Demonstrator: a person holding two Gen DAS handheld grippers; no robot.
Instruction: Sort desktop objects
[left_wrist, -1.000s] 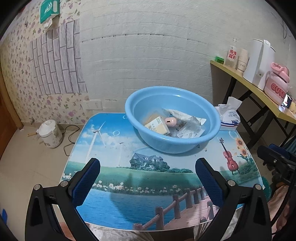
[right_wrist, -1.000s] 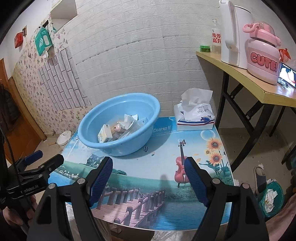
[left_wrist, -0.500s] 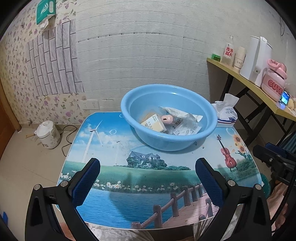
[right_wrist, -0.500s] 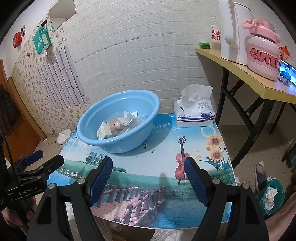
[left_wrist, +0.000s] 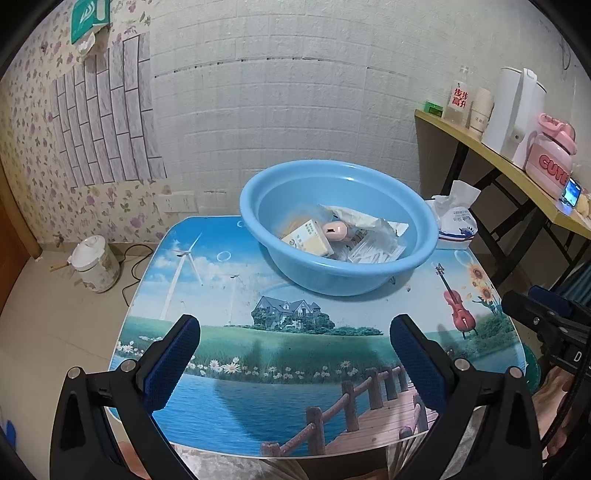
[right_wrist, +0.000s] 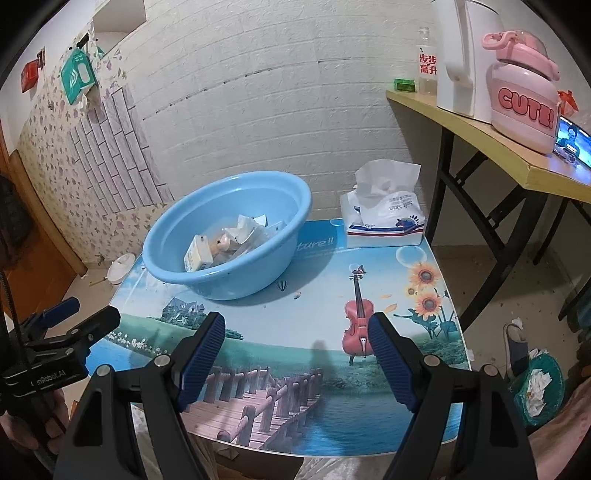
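A blue plastic basin (left_wrist: 280, 184) stands at the back of a picture-printed table (left_wrist: 221, 398); it also shows in the right wrist view (right_wrist: 258, 192). Inside lie a yellow-white carton (left_wrist: 307, 238), a small pink object (left_wrist: 334, 231) and clear plastic packets (left_wrist: 373, 249). My left gripper (left_wrist: 295, 354) is open and empty above the table's front part. My right gripper (right_wrist: 297, 350) is open and empty above the front right part. A tissue pack (right_wrist: 384, 218) sits at the back right corner.
A yellow side table (right_wrist: 480, 136) at the right carries a white kettle (right_wrist: 463, 55), a pink bottle (right_wrist: 524, 96), a clear bottle and a phone. A small white pot (left_wrist: 94, 264) stands on the floor left. A green bin (right_wrist: 537, 384) is on the floor right.
Both grippers have pulled back and risen a little, so the basin looks smaller and farther. Both stay open and empty.
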